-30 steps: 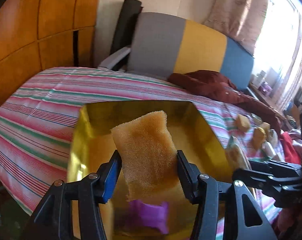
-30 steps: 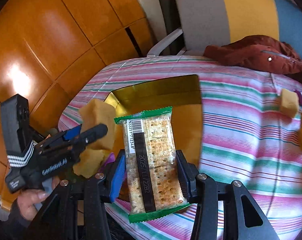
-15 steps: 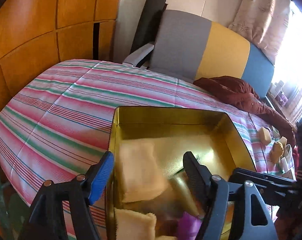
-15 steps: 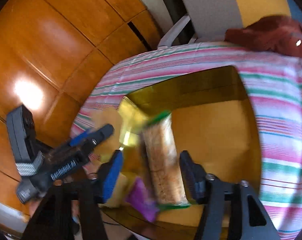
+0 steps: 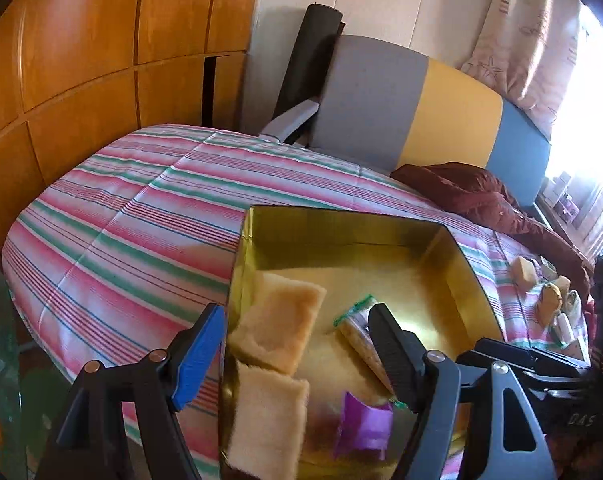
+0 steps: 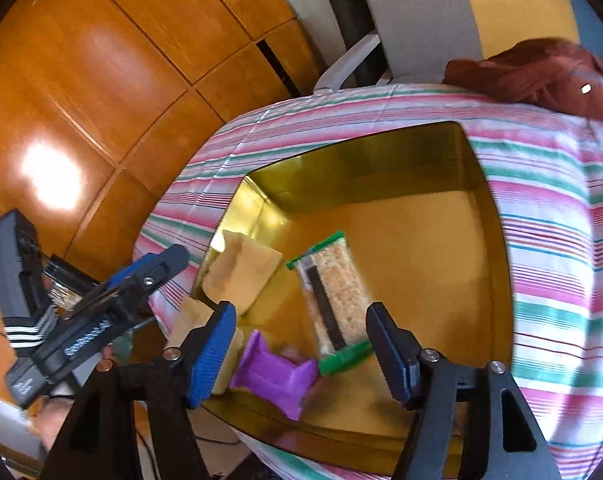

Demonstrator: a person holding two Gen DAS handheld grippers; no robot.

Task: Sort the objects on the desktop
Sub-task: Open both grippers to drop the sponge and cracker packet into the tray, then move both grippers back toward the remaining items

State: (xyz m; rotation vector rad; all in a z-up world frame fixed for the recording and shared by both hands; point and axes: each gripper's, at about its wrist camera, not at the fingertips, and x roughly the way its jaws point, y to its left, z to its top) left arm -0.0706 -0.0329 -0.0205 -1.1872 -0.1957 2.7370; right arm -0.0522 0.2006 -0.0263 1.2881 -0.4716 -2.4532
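Both claws spread and empty over the gold tin (image 5: 353, 224).
Left claw (image 5: 297, 344) and right claw (image 6: 301, 348) gaped wide, pinching nothing. Cracker pack (image 6: 335, 296) lay flat mid-tin; sponge (image 6: 241, 272) sat at its 9 o'clock against the tin wall, purple piece (image 6: 275, 376) at its 7 o'clock. Tin rested on the striped surface (image 5: 121, 232).
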